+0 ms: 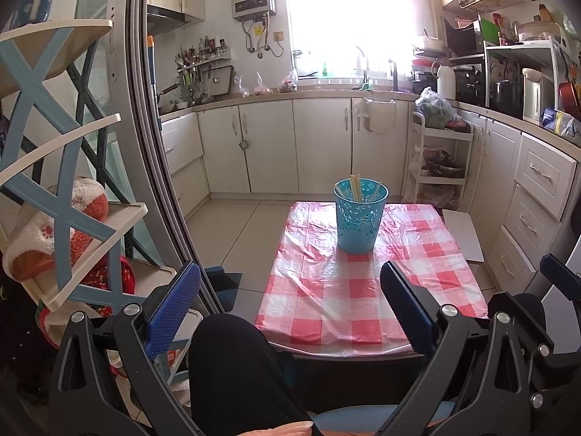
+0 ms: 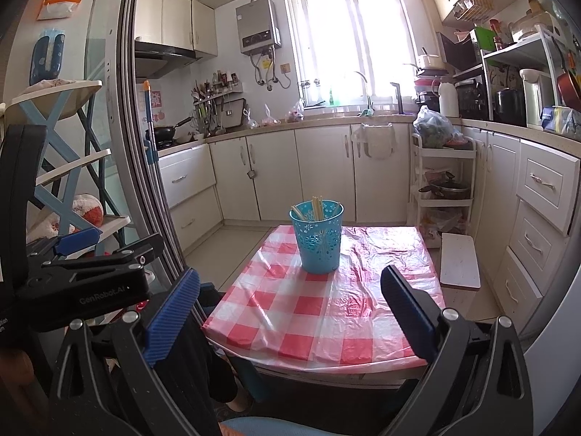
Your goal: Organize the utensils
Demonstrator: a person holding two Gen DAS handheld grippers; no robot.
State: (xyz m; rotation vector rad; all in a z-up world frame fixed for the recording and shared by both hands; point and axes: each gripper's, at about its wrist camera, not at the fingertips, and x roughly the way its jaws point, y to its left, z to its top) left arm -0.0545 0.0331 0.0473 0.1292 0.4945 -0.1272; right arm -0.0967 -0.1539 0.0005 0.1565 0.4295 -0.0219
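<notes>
A blue perforated cup [image 1: 360,215] stands near the far end of a small table with a red-and-white checked cloth [image 1: 363,290]. Several pale chopsticks [image 1: 355,186] stick up inside it. The right wrist view shows the same cup [image 2: 319,236], chopsticks [image 2: 317,208] and cloth [image 2: 326,305]. My left gripper [image 1: 290,290] hangs open over the table's near edge, nothing between its blue pads. My right gripper [image 2: 290,294] is open too, well short of the cup. The left gripper's body [image 2: 83,276] shows at the left of the right wrist view.
A blue-and-cream shelf rack [image 1: 65,189] with plush items stands left, beside a sliding door frame [image 1: 152,145]. White cabinets [image 1: 290,145] line the back and right. A tiered trolley [image 1: 441,167] and a white stool [image 1: 463,234] sit right of the table. A person's dark-clad leg [image 1: 232,374] is below.
</notes>
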